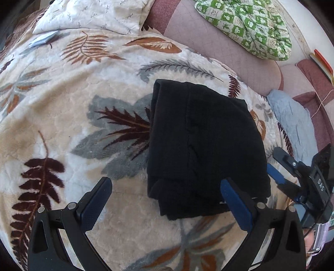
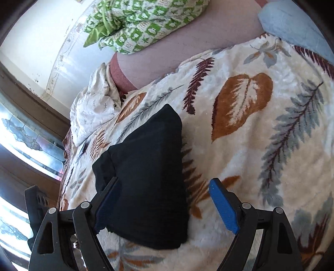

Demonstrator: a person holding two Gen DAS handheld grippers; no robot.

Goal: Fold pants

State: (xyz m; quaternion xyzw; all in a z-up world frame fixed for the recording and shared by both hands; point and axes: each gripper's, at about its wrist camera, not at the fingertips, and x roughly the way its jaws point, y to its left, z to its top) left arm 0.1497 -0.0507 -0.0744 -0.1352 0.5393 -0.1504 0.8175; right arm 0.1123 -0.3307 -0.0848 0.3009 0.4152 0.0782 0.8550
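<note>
The black pants [image 1: 200, 143] lie folded into a thick compact rectangle on the leaf-patterned blanket [image 1: 62, 116]. My left gripper [image 1: 167, 200] is open and empty, just above the near edge of the bundle, its right finger [image 1: 235, 206] over the corner. My right gripper [image 2: 165, 204] is open and empty, its jaws set on either side of the near end of the pants [image 2: 146, 177]. It also shows in the left wrist view [image 1: 277, 166] at the bundle's right edge.
A white pillow [image 1: 94, 14] and a small blue folded item [image 1: 41, 39] lie at the far left. A green checked quilt [image 1: 248, 27] rests on the mauve sheet [image 1: 219, 41]. A light blue cloth [image 1: 292, 121] lies right. A window [image 2: 25, 135] is at left.
</note>
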